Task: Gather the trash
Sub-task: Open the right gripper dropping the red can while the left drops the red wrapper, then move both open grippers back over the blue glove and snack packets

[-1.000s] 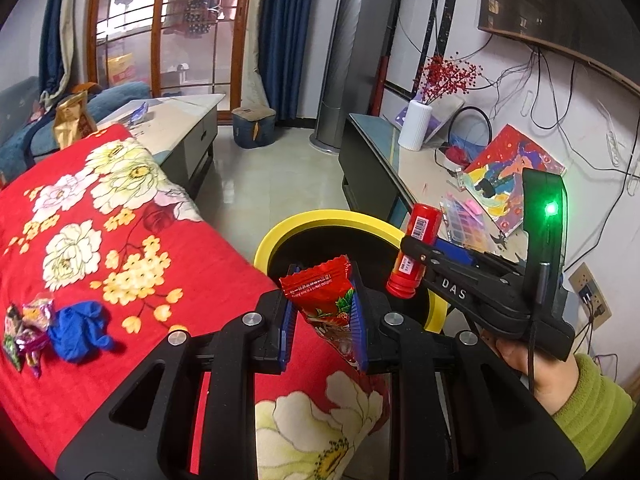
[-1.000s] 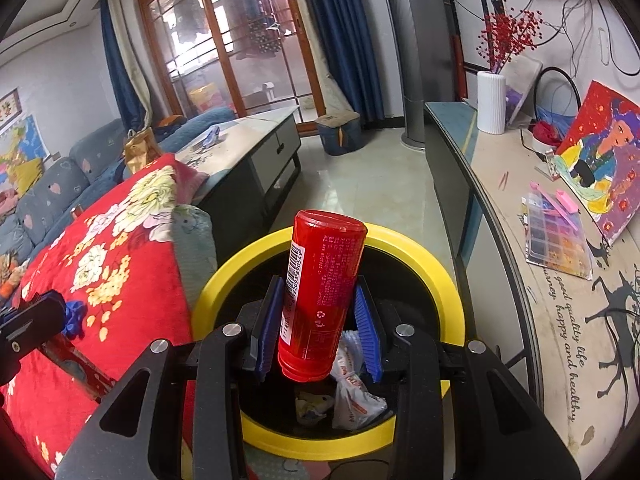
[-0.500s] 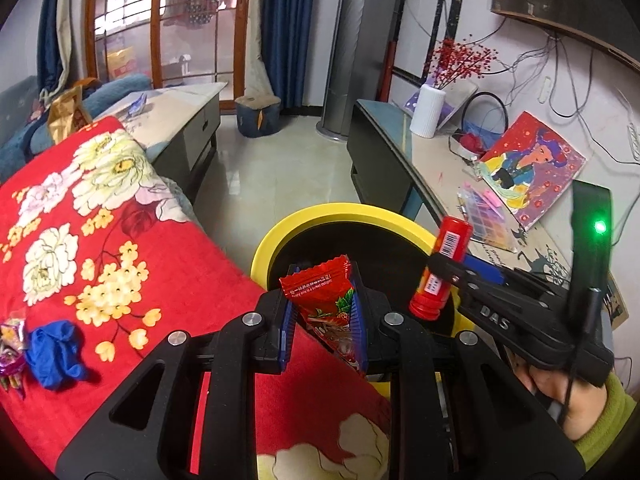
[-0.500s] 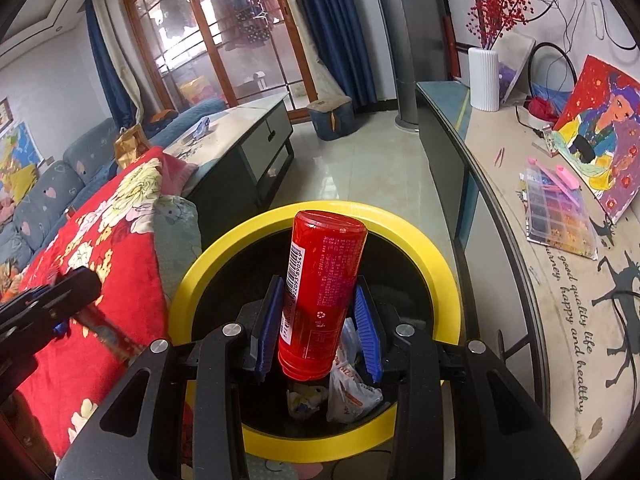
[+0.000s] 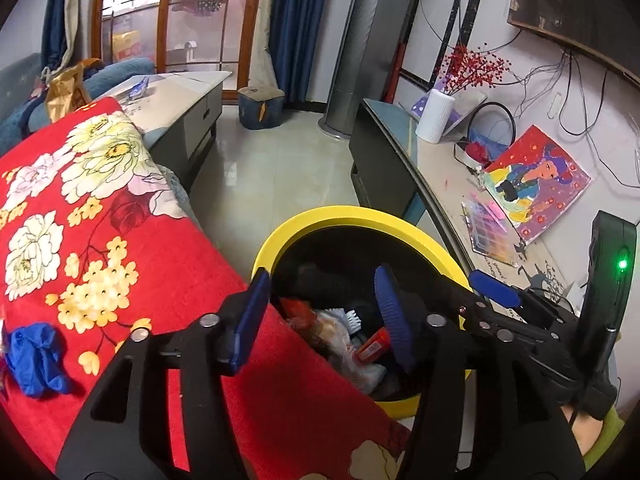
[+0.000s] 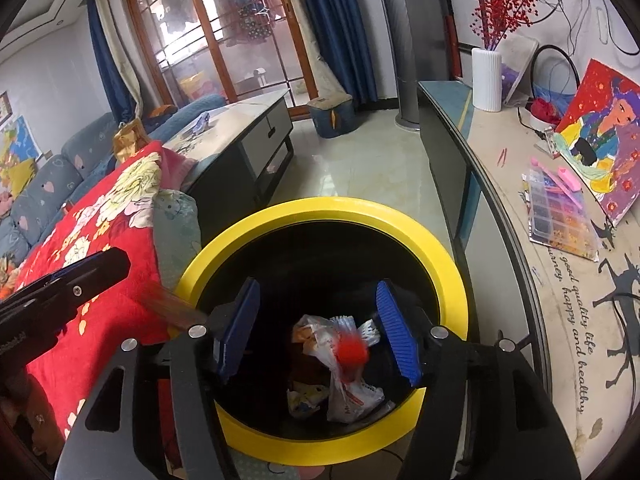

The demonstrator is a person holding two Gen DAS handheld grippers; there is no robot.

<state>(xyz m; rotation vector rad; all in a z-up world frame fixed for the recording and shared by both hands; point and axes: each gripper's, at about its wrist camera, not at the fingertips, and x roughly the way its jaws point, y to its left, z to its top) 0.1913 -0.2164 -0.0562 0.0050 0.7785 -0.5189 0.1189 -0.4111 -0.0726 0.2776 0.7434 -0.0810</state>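
Note:
A yellow-rimmed black trash bin (image 5: 352,216) (image 6: 320,208) stands between the red flowered blanket and a dark console. Both grippers hover over it. My left gripper (image 5: 320,320) is open and empty above the bin's left side. My right gripper (image 6: 318,332) is open and empty over the bin's middle; it also shows in the left wrist view (image 5: 496,292). A red bottle (image 6: 352,350) is blurred, falling among white wrappers (image 6: 348,396) in the bin. A red snack wrapper (image 5: 296,312) lies in the bin. A blue crumpled glove (image 5: 36,356) lies on the blanket.
The red flowered blanket (image 5: 100,240) covers a surface at left. A grey coffee table (image 6: 248,128) is behind it. The console (image 6: 560,300) at right carries a white vase (image 6: 486,80), a bead box (image 6: 560,216) and a painting (image 6: 604,136).
Both grippers opened. The red bottle dropped from the right gripper and the red snack wrapper from the left, both into the bin.

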